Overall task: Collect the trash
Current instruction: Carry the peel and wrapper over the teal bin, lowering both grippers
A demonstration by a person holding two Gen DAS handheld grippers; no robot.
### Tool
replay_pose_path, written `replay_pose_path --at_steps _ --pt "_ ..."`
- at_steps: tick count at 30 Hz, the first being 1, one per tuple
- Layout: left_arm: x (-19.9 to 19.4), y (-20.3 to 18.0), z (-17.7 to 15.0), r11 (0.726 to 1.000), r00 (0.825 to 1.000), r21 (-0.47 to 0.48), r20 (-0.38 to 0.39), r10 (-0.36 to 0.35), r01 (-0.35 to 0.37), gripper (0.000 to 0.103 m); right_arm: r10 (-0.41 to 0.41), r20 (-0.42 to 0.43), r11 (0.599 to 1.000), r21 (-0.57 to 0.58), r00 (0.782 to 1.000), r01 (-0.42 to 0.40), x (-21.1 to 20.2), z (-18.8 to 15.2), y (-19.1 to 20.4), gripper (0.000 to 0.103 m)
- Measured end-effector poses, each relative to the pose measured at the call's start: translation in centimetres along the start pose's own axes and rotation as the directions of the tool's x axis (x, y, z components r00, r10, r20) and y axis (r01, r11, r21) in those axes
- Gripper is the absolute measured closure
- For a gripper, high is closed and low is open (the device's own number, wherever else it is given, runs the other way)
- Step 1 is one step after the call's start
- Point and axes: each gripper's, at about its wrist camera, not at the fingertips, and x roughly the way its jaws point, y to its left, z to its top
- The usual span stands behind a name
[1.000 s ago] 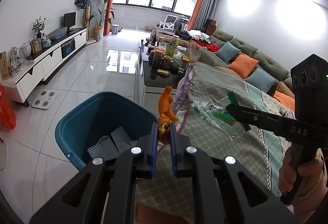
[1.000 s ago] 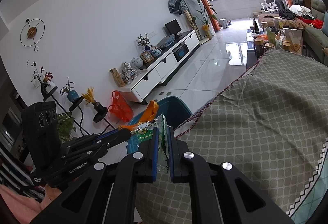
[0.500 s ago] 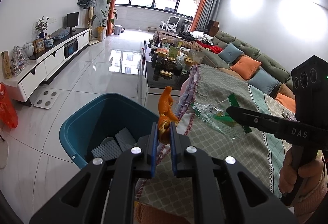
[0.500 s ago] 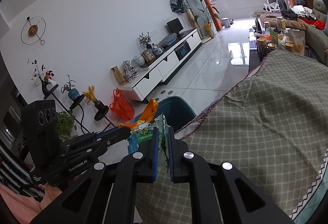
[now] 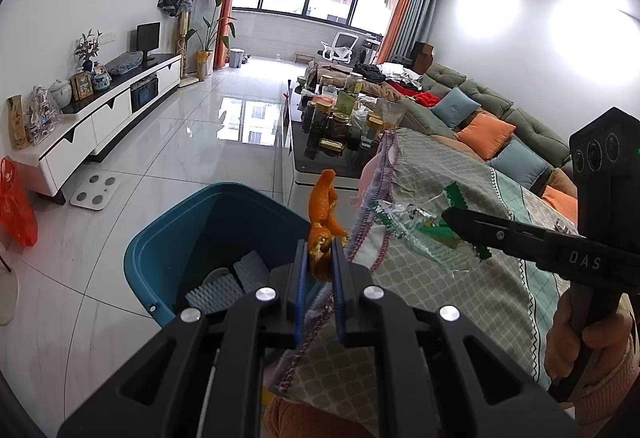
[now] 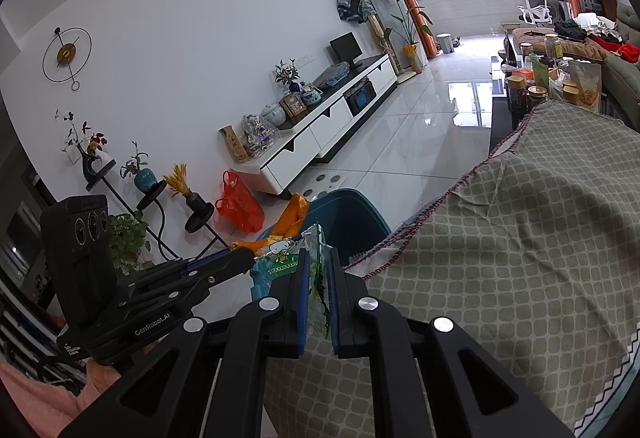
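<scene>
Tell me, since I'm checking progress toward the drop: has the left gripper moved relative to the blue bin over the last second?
Yes. The left gripper, shut on the orange peel, has moved nearer the blue bin, whose opening now shows larger and higher in the left wrist view.

A white cabinet [image 5: 96,125] lines the wall; a scale [image 5: 95,187] and red bag [image 5: 16,203] lie beside it.

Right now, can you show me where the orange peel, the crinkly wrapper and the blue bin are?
orange peel [image 5: 325,213], left wrist view, its middle.
plastic wrapper [image 5: 416,230], left wrist view, its clear middle.
teal trash bin [image 5: 160,258], left wrist view, outer wall.
</scene>
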Motion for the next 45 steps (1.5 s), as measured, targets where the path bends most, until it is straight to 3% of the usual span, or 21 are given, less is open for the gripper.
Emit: replay_pose_path --at_steps 45 --pt "1.0 1.6 0.0 0.998 0.998 -0.032 -0.004 0.057 -0.058 0.091 0.016 -0.039 0.999 -0.027 0.999 -0.017 3.0 0.2 1.0 0.094"
